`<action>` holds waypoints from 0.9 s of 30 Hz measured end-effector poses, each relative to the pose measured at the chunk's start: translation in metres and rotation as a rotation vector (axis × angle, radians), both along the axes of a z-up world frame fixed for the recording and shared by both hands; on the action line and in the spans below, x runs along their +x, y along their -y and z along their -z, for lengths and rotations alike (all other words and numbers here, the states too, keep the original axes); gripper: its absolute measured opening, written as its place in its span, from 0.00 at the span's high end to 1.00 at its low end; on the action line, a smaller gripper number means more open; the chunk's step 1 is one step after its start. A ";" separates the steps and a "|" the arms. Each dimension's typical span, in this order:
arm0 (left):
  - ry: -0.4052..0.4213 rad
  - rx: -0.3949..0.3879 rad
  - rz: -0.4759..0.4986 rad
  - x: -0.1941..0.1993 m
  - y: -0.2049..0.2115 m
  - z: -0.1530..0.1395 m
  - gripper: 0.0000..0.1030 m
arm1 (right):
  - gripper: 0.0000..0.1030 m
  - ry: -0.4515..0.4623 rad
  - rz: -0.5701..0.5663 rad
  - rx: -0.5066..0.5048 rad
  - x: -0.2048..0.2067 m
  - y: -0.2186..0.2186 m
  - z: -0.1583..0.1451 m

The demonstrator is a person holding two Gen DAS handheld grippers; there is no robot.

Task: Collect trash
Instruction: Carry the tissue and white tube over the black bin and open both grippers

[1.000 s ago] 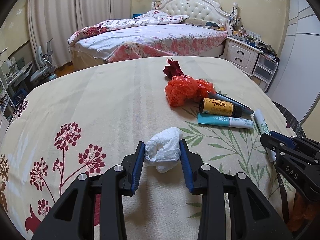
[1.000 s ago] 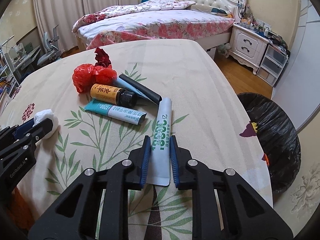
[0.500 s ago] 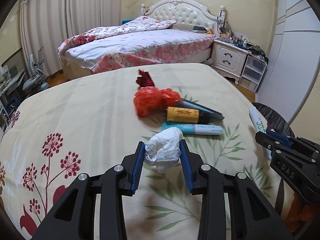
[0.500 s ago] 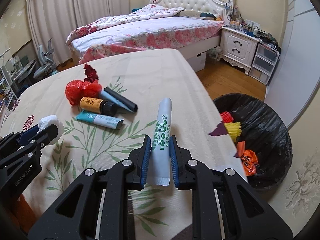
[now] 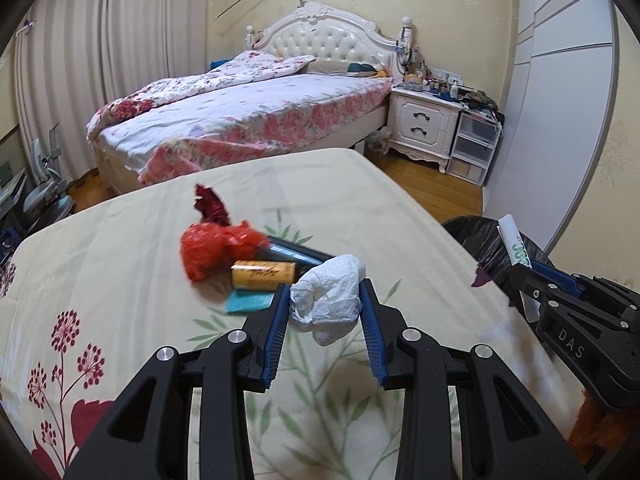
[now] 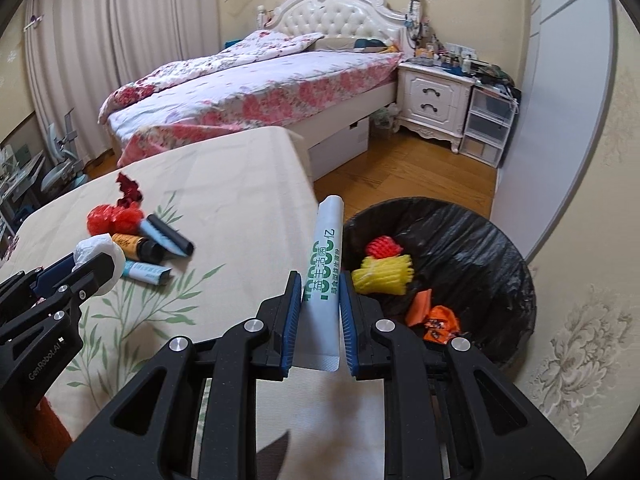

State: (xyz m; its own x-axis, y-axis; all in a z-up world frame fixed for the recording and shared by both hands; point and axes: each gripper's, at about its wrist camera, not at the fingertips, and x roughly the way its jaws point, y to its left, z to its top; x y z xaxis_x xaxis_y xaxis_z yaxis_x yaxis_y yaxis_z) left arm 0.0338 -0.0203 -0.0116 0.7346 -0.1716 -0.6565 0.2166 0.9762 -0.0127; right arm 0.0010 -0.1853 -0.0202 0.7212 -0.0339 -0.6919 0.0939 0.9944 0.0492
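Two tools grip trash: your left tool (image 5: 324,312) clamps a tissue (image 5: 328,300), your right tool (image 6: 320,312) a tube (image 6: 324,276) beside the bin (image 6: 500,248).

Tube (image 6: 325,276) in R tool (image 6: 319,312), bin-side

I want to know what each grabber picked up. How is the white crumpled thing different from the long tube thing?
The crumpled tissue is a soft, lumpy white wad; the toothpaste tube is long, flat and smooth. The tissue is plain, while the tube has green writing. The left gripper pinches the tissue above the tablecloth; the right gripper pinches the tube beside the black-lined trash bin. Both are whitish and held off the table.
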 end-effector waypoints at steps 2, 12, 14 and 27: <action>0.006 0.001 0.015 0.004 0.009 -0.002 0.65 | 0.81 0.005 0.022 0.000 0.000 0.009 -0.001; 0.035 0.005 0.102 0.027 0.061 -0.006 0.65 | 0.81 0.029 0.135 -0.026 0.003 0.055 -0.003; 0.040 0.004 0.118 0.032 0.070 -0.005 0.65 | 0.81 0.035 0.157 -0.035 0.005 0.063 -0.004; 0.034 0.030 0.191 0.067 0.130 0.010 0.65 | 0.81 0.045 0.248 -0.062 0.025 0.096 0.005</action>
State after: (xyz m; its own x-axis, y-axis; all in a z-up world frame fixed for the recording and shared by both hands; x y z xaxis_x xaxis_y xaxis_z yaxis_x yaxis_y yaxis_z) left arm 0.1009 -0.1500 -0.0215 0.7120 -0.2910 -0.6390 0.3981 0.9170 0.0259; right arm 0.0259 -0.2813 -0.0249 0.7154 -0.2549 -0.6506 0.3347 0.9423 -0.0012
